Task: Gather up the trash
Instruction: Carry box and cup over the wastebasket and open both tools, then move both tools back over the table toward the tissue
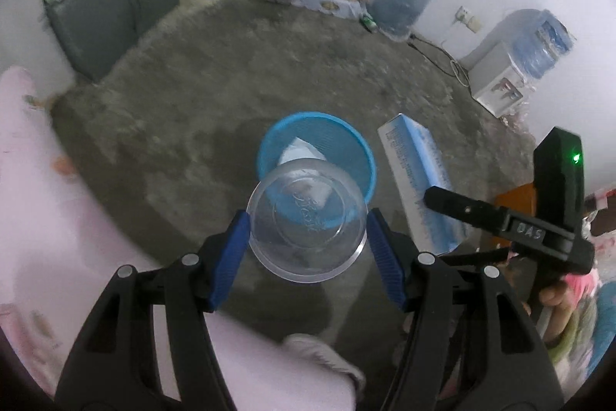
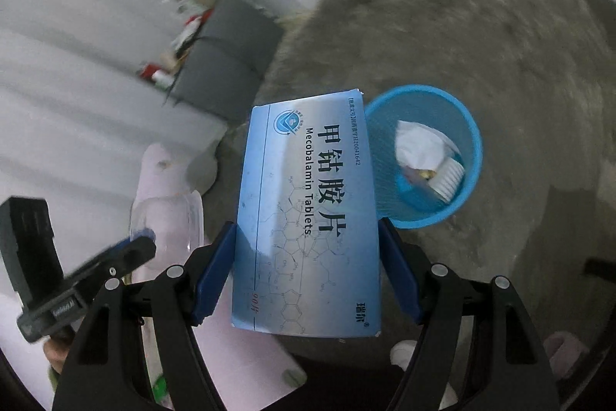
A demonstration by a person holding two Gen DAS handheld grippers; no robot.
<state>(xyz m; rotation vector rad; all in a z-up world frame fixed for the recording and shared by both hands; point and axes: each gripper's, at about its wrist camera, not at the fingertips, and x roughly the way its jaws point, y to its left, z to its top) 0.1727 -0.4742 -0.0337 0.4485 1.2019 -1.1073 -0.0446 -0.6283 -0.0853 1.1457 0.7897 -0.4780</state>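
step: carry to bin | L gripper (image 1: pixel 307 237) clamps clear cup (image 1: pixel 307 220) | R gripper (image 2: pixel 306 266) clamps pill box (image 2: pixel 308 218) | blue bin (image 2: pixel 423 156) at 1 o'clock | next: centre over bin, let go

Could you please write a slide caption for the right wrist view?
Right gripper holds a blue Mecobalamin tablet box beside the blue wastebasket already containing trash.

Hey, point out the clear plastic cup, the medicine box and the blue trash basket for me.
clear plastic cup (image 1: pixel 308 222), left wrist view, on its base.
medicine box (image 2: pixel 308 218), right wrist view, on its printed face.
blue trash basket (image 2: pixel 475 156), right wrist view, on its rim.
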